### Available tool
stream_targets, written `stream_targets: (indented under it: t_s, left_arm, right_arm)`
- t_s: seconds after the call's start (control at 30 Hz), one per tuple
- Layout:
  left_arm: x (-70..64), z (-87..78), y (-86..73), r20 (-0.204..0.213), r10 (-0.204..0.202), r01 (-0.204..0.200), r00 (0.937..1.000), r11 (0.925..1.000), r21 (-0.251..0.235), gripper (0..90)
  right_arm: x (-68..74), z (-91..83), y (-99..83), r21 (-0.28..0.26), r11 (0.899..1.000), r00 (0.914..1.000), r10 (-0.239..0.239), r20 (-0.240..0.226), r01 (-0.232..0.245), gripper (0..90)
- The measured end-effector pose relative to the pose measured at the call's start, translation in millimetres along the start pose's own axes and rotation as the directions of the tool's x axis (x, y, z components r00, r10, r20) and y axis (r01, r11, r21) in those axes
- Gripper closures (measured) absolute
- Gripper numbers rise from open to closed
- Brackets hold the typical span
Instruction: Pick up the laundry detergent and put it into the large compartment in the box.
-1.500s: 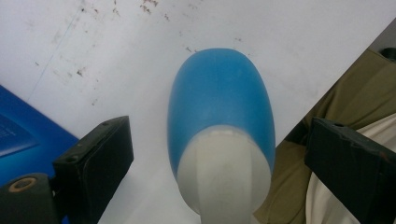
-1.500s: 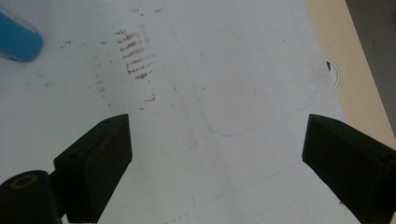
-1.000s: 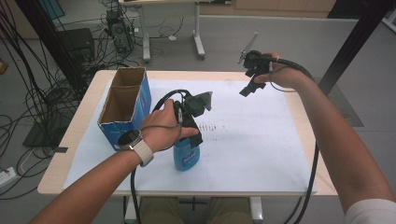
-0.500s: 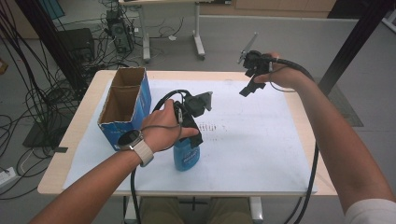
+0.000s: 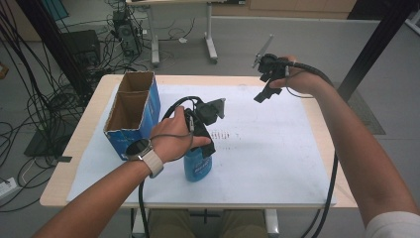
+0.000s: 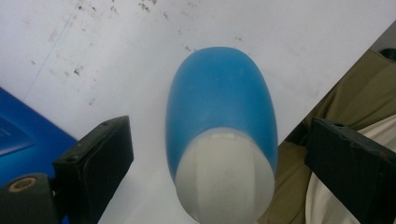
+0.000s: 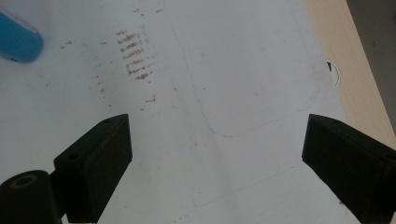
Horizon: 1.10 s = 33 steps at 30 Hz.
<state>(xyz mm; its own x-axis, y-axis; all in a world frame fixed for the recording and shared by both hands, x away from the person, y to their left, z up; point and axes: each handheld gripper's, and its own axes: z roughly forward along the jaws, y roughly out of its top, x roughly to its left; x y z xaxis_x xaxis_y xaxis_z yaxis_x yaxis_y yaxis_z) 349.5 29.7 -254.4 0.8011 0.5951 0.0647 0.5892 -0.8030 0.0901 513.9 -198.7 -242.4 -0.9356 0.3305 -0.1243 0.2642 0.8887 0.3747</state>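
Note:
A blue bottle with a white cap stands upright on the white sheet near the table's front. My left gripper hangs right over it, held from above by the person's hand. In the left gripper view the bottle sits between the jaws of my left gripper, which is open with a gap on each side. My right gripper is lifted above the far right of the sheet. It is open, with nothing between its jaws. The bottle's base peeks in at the top left there.
A blue cardboard box with two open compartments stands at the left of the table, close to the bottle. Brown smudges mark the sheet's middle. The wooden table edge runs along the right. Cables trail from both grippers.

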Motion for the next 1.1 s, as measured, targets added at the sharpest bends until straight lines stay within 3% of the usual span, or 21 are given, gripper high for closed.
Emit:
stream_targets:
  t_s: [1.1]
  left_arm:
    - [-0.4,26.7,1.8,0.009,0.021,-0.021,0.9997,0.9983,0.055,9.9]
  right_arm:
    - [0.6,5.3,-3.3,0.008,1.000,0.9999,0.008,-0.009,-0.008,8.3]
